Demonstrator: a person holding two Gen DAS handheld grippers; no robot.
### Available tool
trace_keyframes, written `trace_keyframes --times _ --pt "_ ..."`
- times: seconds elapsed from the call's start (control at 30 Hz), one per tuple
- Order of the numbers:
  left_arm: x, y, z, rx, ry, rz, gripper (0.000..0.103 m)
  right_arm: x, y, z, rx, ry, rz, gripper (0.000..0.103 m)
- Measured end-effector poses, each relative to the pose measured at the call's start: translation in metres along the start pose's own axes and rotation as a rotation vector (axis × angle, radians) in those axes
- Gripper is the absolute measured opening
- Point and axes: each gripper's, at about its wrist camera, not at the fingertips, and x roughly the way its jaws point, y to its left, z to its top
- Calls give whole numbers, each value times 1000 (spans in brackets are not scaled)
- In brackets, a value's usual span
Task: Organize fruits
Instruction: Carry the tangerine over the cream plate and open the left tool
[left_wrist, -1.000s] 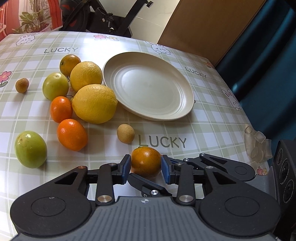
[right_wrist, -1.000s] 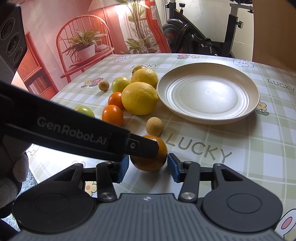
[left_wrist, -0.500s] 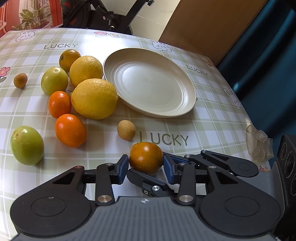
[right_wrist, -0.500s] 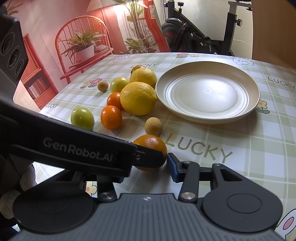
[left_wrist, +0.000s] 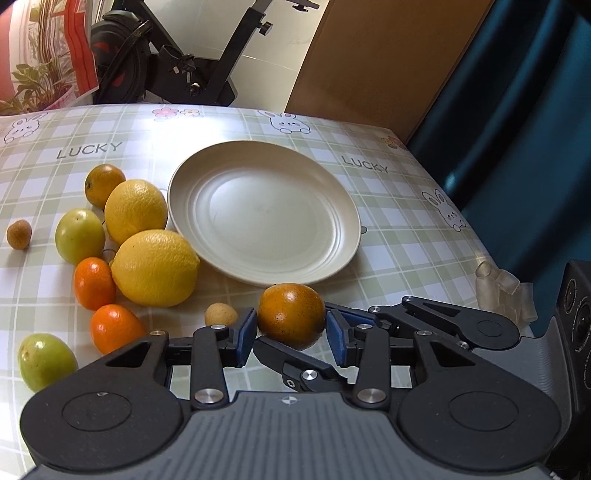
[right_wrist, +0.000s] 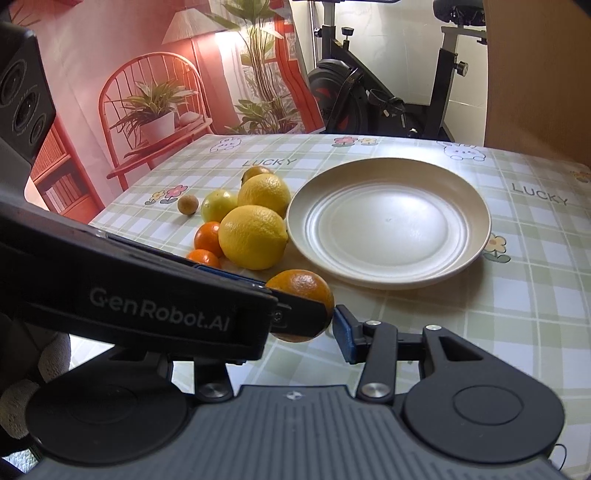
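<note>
Right now we see the dark orange round fruit (left_wrist: 291, 317) sitting between the blue pads of the left tongs (left_wrist: 291, 334), about level with the pad tips and centred in the gap. Those jaws have just been opening: they stand only a little wider than the fruit, with a thin sliver of space on the left side, so we read them as loose around it, not clamping. The right tongs (right_wrist: 299, 332) reach in from the right side of the left wrist view, and their fingers bracket the same fruit, one black finger passing in front of it and below, the other lying behind it to the right. In the right wrist view the right blue pad (right_wrist: 343, 339) sits just beside the fruit, while the left pad is hidden behind the body of the left tongs, so we cannot tell whether the right tongs press on the fruit or merely flank it. The fruit lies just in front of the near rim of the cream round plate (left_wrist: 264, 210), which rests on the bench (left_wrist: 399, 229) under a green checked cloth. We cannot tell whether the fruit touches the cloth. Left of the plate lie two large yellow lemons (left_wrist: 155, 267), and a small tan round fruit (left_wrist: 221, 314) lies just left of the left pad.
</note>
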Motion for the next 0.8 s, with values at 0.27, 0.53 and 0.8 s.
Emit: trace_keyframes --times 0.27,0.53,0.8 --pt "22 -10 44 27 -27 -12 43 3 -19 30 -42 -54 -53 47" --pt "67 0 76 -30 18 -45 43 35 -54 51 -51 -38 -86 47" --pt "91 -10 82 -6 40 -23 44 49 -78 54 -21 -19 -107 47"
